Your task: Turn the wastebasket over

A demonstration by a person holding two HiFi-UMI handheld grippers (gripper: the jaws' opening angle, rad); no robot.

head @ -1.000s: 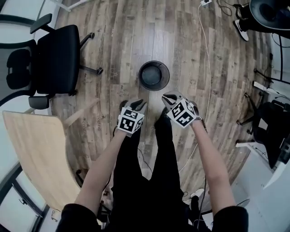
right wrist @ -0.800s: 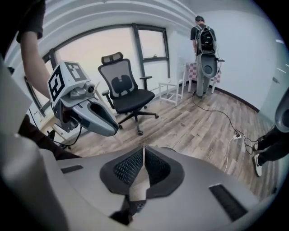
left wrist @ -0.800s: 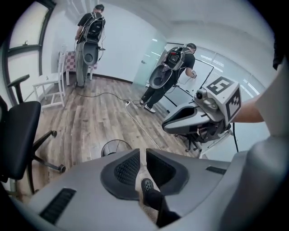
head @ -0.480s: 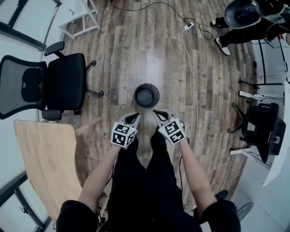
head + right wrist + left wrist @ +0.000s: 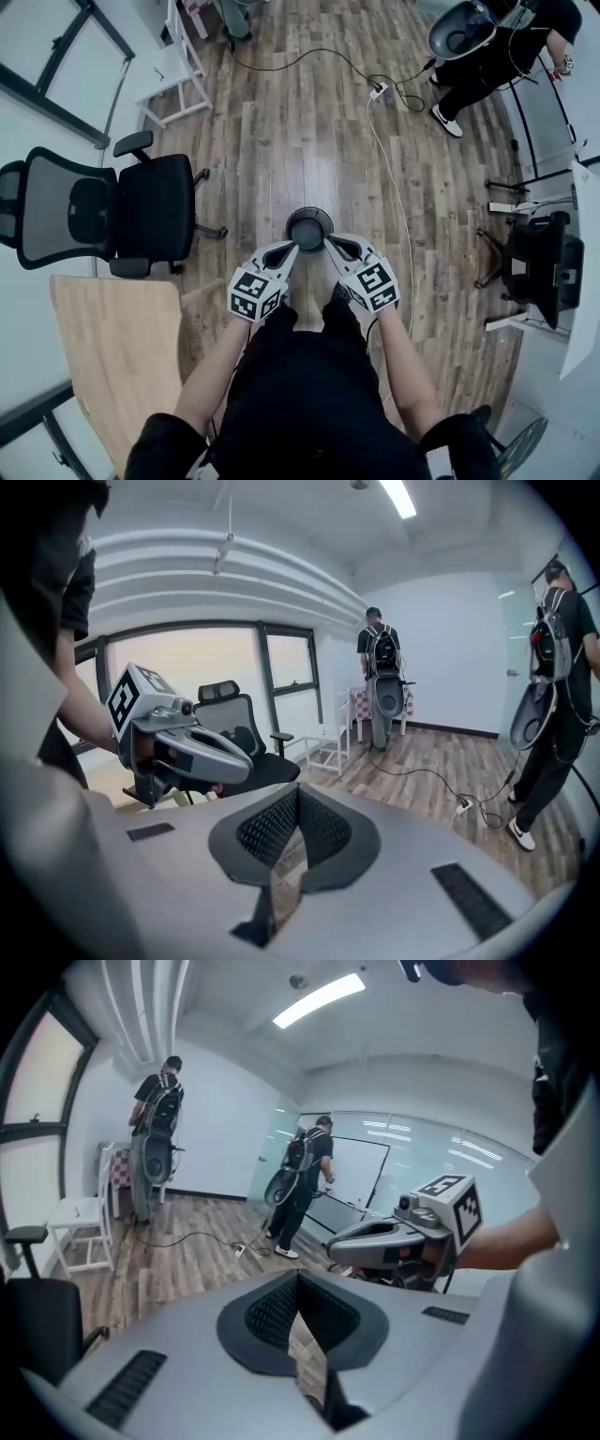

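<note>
The wastebasket (image 5: 309, 221), dark and round, stands on the wood floor (image 5: 281, 141) at the middle of the head view, just ahead of the person's legs. The left gripper (image 5: 287, 250) sits at the basket's 7 o'clock and the right gripper (image 5: 335, 245) at its 5 o'clock, their tips overlapping its near rim from above; whether they touch it cannot be told. Both pairs of jaws are pressed together with nothing between them. A black office chair (image 5: 141, 220) stands at 9 o'clock, a pale wooden table (image 5: 112, 356) at 8 o'clock. A white cable (image 5: 394, 187) runs to a power strip (image 5: 378, 91) near 1 o'clock, and a person (image 5: 497, 56) stands farther out at 1 o'clock.
</note>
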